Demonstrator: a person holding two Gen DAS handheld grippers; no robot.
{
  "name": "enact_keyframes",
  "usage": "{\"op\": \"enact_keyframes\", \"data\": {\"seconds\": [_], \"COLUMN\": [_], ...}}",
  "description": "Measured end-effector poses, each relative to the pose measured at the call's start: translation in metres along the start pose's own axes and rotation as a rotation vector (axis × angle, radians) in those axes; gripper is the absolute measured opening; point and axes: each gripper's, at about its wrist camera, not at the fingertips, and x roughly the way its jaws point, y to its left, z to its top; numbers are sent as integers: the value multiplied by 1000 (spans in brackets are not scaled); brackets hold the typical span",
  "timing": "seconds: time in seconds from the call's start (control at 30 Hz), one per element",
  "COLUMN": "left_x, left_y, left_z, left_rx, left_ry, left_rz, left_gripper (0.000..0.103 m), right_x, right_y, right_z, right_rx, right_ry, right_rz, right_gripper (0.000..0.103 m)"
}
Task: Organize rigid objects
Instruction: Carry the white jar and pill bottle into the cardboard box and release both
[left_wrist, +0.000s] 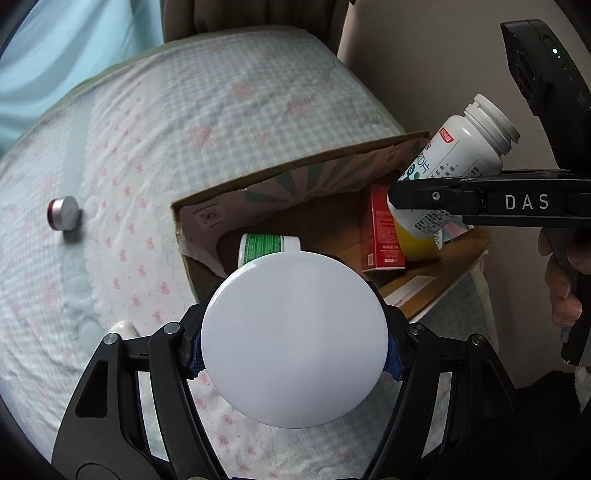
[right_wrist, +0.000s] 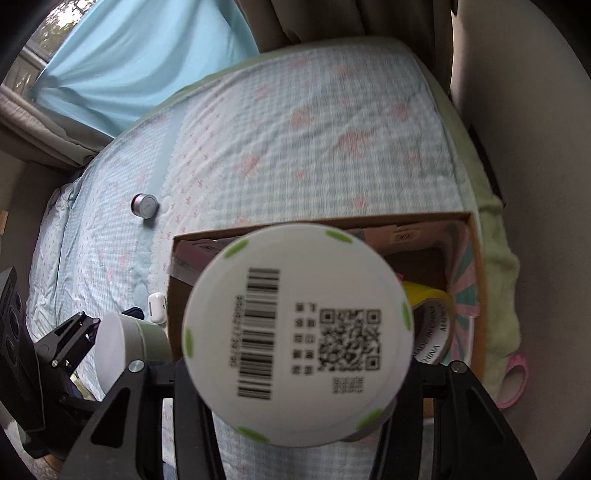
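Observation:
My left gripper (left_wrist: 294, 347) is shut on a white round-bottomed jar (left_wrist: 294, 339), held just in front of the open cardboard box (left_wrist: 229, 192) on the bed. My right gripper (right_wrist: 295, 369) is shut on a white pill bottle (right_wrist: 295, 332), its barcoded base facing the camera; in the left wrist view the bottle (left_wrist: 458, 155) hangs tilted, uncapped, over the box's right side, clamped by the right gripper (left_wrist: 417, 199). In the right wrist view the left gripper (right_wrist: 79, 332) holds its jar (right_wrist: 122, 350) left of the box (right_wrist: 476, 288).
Inside the box lie a green-labelled tub (left_wrist: 266, 247), a red carton (left_wrist: 382, 236) and a yellow tape roll (right_wrist: 428, 314). A small silver and red cylinder (left_wrist: 63, 213) lies on the quilt at left. A white earbud case (right_wrist: 157, 302) sits beside the box. Wall at right.

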Motion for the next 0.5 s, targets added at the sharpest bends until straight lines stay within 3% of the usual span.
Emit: {"op": "enact_keyframes", "data": {"seconds": [0.4,0.5], "left_x": [55,57], "left_y": [-5,-5], "left_z": [-5,-7], "left_rx": [83,104], "left_ry": [85,87], "left_rz": [16,-16], "left_gripper": [67,67], "right_x": [65,71], "right_y": [-16,-15], "right_z": [9,11], "right_rx": [96,103], "right_ry": [88,104], "right_rz": [39,46], "right_gripper": [46,46]}}
